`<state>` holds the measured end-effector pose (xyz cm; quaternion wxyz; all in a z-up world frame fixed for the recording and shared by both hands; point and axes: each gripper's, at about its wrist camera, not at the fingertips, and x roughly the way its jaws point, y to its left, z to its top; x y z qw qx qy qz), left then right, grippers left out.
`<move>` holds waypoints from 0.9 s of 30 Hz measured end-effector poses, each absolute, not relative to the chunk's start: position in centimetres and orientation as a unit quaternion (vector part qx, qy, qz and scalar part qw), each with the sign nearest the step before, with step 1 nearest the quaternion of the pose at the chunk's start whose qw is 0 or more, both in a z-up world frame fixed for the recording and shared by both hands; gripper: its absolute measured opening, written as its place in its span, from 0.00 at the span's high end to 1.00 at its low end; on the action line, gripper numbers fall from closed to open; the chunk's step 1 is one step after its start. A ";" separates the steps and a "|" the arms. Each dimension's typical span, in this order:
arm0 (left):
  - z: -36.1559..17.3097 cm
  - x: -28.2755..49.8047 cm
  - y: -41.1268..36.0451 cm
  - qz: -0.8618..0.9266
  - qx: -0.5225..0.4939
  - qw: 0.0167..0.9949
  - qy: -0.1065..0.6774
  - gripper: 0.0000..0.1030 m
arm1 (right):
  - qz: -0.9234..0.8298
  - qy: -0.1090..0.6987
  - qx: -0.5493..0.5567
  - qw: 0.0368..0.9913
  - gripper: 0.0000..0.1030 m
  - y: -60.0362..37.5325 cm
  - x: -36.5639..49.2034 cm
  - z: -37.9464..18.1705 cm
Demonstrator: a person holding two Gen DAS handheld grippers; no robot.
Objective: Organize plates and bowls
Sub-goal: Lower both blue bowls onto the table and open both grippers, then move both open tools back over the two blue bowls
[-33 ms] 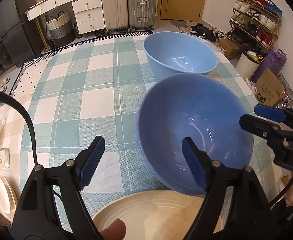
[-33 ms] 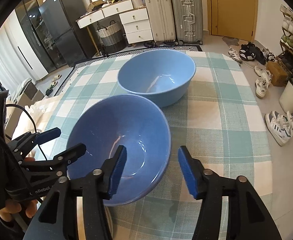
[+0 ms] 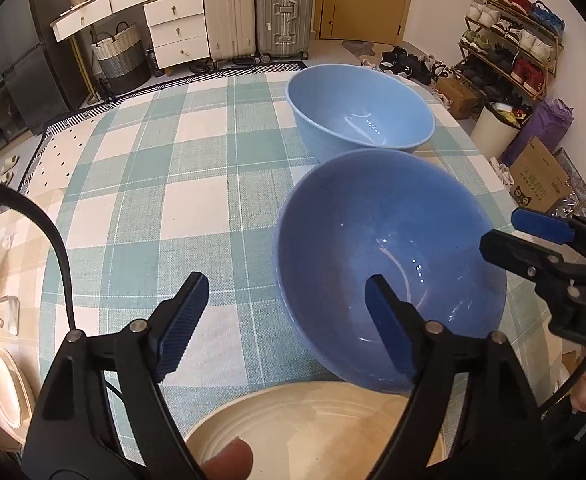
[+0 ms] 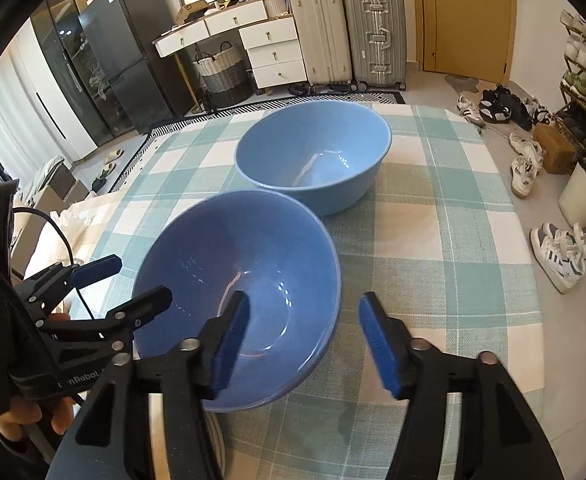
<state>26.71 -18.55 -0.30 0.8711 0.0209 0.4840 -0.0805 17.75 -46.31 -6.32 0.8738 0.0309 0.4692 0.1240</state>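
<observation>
A darker blue bowl sits tilted on the checked tablecloth, its near edge resting on a cream plate. A lighter blue bowl stands upright just behind it. My left gripper is open, its right finger over the dark bowl's near rim, its left finger over the cloth. My right gripper is open, its left finger inside the dark bowl and its right finger outside the rim. The lighter bowl stands beyond. Each gripper shows in the other's view: the right one, the left one.
The table is covered by a green and white checked cloth. A second stack of cream plates sits low at the left, off the table. Suitcases, drawers and a shoe rack stand beyond the table's far edge.
</observation>
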 end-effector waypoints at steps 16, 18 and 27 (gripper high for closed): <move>0.2 28.7 -17.9 -0.081 0.016 0.876 0.476 0.02 | 0.125 0.462 0.034 0.878 0.16 -46.9 19.2 -5.5; 0.3 29.0 -17.8 -0.080 0.016 0.876 0.476 0.02 | 0.124 0.462 0.034 0.877 0.16 -46.9 19.4 -5.5; 1.4 30.8 -17.4 -0.072 0.016 0.880 0.468 0.02 | 0.125 0.459 0.042 0.879 0.16 -47.3 21.4 -4.8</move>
